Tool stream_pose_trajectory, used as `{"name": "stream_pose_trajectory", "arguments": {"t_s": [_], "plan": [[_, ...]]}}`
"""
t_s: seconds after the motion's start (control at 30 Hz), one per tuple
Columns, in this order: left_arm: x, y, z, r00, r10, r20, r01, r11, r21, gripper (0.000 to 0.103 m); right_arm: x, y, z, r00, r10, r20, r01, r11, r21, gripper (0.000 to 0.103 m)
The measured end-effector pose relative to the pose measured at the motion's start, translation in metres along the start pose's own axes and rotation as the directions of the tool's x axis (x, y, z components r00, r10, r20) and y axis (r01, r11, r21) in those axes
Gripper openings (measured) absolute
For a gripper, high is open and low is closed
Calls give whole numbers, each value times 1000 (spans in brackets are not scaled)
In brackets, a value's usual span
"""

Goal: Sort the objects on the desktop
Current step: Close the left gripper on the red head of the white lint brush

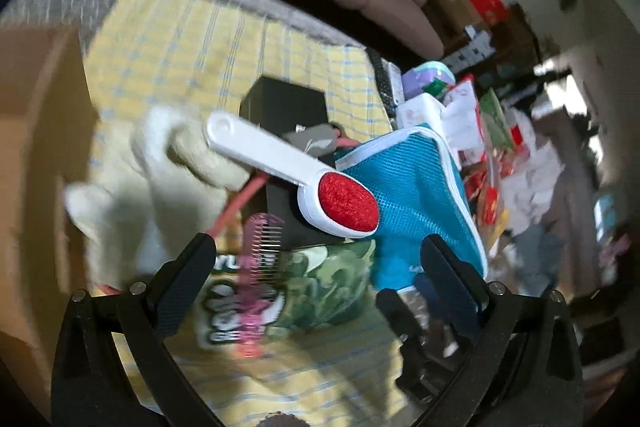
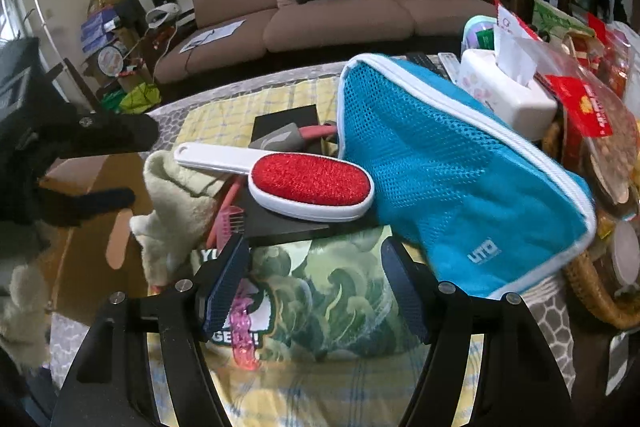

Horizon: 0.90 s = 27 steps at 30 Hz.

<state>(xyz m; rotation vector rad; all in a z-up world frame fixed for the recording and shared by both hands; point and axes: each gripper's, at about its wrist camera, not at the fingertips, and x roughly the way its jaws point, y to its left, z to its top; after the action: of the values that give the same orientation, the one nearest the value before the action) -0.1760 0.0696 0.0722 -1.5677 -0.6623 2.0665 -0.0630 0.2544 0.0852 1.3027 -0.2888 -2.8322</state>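
On the yellow checked cloth (image 2: 320,395) lies a green snack packet (image 2: 328,291) with a pink comb (image 2: 244,343) across its left part. My right gripper (image 2: 316,287) has its blue pads on either side of the packet and looks shut on it. Behind, a white lint brush with a red pad (image 2: 308,183) rests on a black box (image 2: 280,223). A blue mesh pouch (image 2: 452,171) leans at the right. My left gripper (image 1: 320,259) hangs open above the comb (image 1: 256,259) and packet (image 1: 320,287), holding nothing.
A cream cloth (image 1: 160,167) and an open cardboard box (image 1: 32,147) sit at the left. A grey-handled skipping rope with a pink cord (image 2: 288,139) lies on the black box. A tissue box (image 2: 504,95) and a wicker basket of snacks (image 2: 592,291) crowd the right.
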Motion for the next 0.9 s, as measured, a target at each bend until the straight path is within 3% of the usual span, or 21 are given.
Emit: {"name": "stream_pose_trajectory", "arguments": {"t_s": [0.07,0.27,0.33,0.53,0.9], "plan": [[11,9,2,999,-38,-12,37,997,-73,84,6,-1,1,1000,6,-2,-6,1000,2,72],[30,32,12,989,-143,41,148,960,-237,82,16,-7,0,1000,15,17,-15,1000,6,72],[33,34,14,987,-144,68,157,951,-265,81,19,-8,-1,999,25,26,-25,1000,6,72],[53,37,21,986,-142,87,163,928,-336,58,30,-7,0,999,42,29,-43,999,12,69],[79,49,27,983,-157,97,183,893,-411,58,48,-8,13,999,40,25,-40,999,-13,69]]}}
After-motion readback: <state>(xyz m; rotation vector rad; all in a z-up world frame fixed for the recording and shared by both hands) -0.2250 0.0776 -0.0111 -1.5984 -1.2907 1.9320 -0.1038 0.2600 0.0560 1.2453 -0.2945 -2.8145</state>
